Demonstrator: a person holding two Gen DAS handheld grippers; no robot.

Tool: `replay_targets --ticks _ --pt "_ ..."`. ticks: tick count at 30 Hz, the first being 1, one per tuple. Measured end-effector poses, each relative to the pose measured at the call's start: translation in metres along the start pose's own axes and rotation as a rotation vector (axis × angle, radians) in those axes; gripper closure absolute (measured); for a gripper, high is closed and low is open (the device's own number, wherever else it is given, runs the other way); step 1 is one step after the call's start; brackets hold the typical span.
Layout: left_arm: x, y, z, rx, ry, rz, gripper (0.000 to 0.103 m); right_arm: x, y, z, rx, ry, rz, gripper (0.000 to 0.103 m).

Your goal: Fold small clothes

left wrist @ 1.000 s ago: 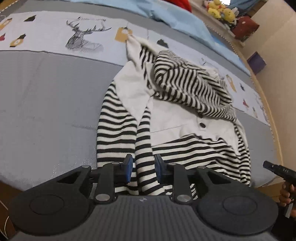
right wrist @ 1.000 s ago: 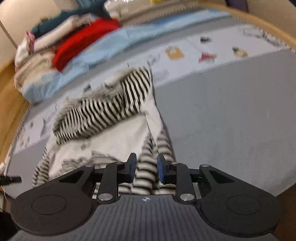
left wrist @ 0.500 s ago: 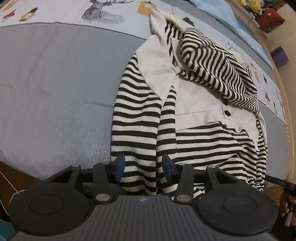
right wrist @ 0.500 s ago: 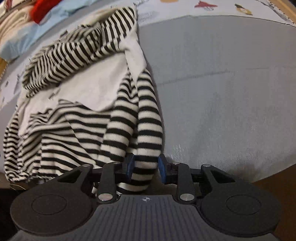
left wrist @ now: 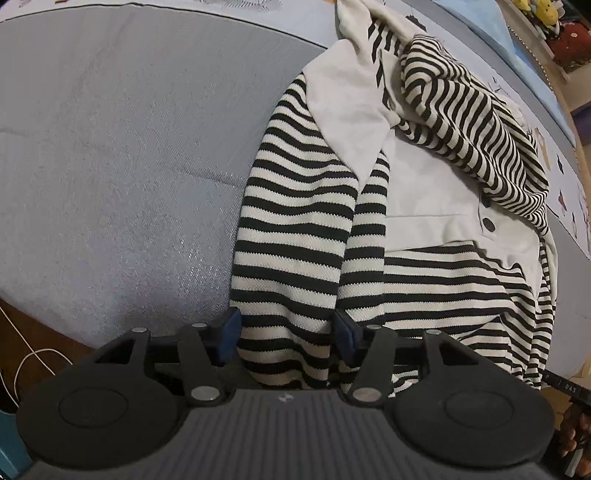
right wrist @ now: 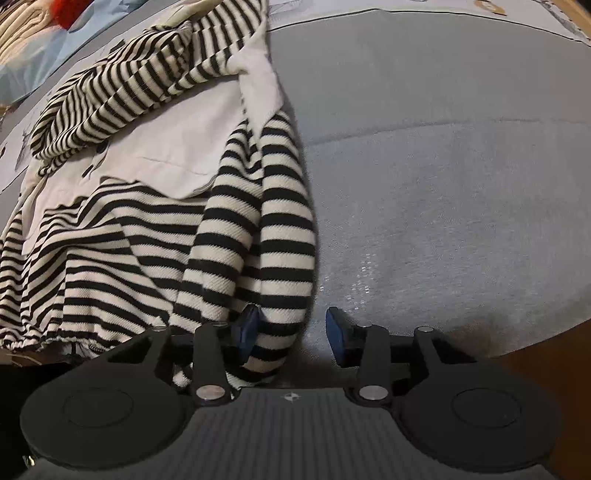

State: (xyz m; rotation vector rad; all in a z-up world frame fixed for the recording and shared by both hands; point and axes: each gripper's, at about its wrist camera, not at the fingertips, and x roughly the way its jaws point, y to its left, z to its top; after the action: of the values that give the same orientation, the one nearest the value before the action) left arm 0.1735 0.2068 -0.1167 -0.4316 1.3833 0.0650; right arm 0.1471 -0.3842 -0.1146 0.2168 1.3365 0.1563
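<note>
Your left tongs stand spread wide around one striped sleeve of the hooded top, which lies on the grey bed. Your right tongs gape over the other sleeve's cuff, gripping nothing.

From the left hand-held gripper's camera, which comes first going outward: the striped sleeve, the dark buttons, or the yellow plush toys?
From the left hand-held gripper:
1. Striped sleeve, lying between its open fingers.
2. Dark buttons, farther off, to the right.
3. Yellow plush toys, far top right.

Black-and-cream striped garment, grey bedcover
</note>
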Motion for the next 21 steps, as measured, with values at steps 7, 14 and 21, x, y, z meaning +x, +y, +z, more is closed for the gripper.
replay_targets --ticks 7,14,21 --pt "0.009 -0.004 -0.002 0.01 0.025 0.01 0.044 0.003 0.015 -0.002 -0.076 0.009 0.032 0.066" --pt "0.01 -0.005 0.0 0.02 0.019 0.004 0.073 0.001 0.014 0.0 -0.068 -0.018 0.066 0.099" --pt "0.004 -0.002 -0.001 0.0 0.001 -0.011 0.092 -0.021 -0.006 0.008 0.071 -0.142 0.166 0.1"
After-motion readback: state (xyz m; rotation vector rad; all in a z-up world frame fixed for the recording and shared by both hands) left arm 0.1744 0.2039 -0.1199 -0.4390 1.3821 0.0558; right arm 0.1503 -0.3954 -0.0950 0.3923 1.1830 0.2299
